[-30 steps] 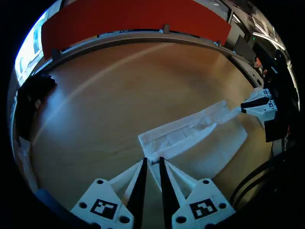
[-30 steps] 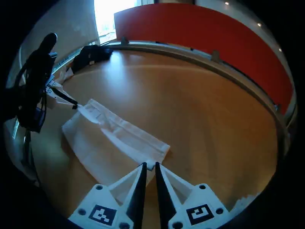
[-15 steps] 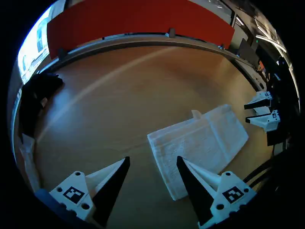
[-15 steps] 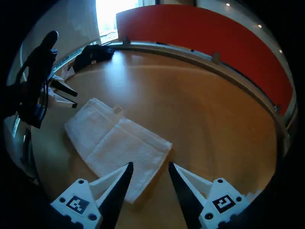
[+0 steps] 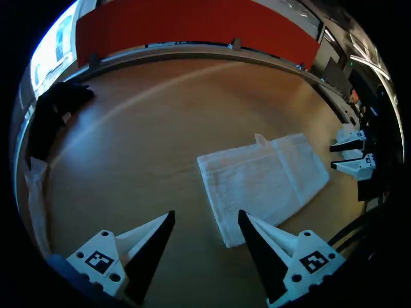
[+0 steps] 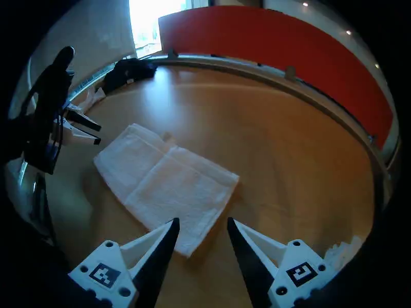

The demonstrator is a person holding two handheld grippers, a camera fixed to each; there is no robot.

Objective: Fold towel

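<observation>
L gripper [image 5: 205, 226] & R gripper [image 6: 202, 231]: jaws apart

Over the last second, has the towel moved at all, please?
Yes: the towel, held up along one edge, has dropped flat onto the table, folded over itself.

the towel [image 5: 262, 179] lies flat on the counter [image 5: 149, 128], between the left hand-held gripper [image 5: 206, 212] and the right hand-held gripper [image 6: 203, 219]; a panel [image 5: 195, 25] stands behind.

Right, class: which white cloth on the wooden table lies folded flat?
The rectangular white towel in the middle of the wooden table; the other white cloth lies bunched along the table's edge.
</observation>
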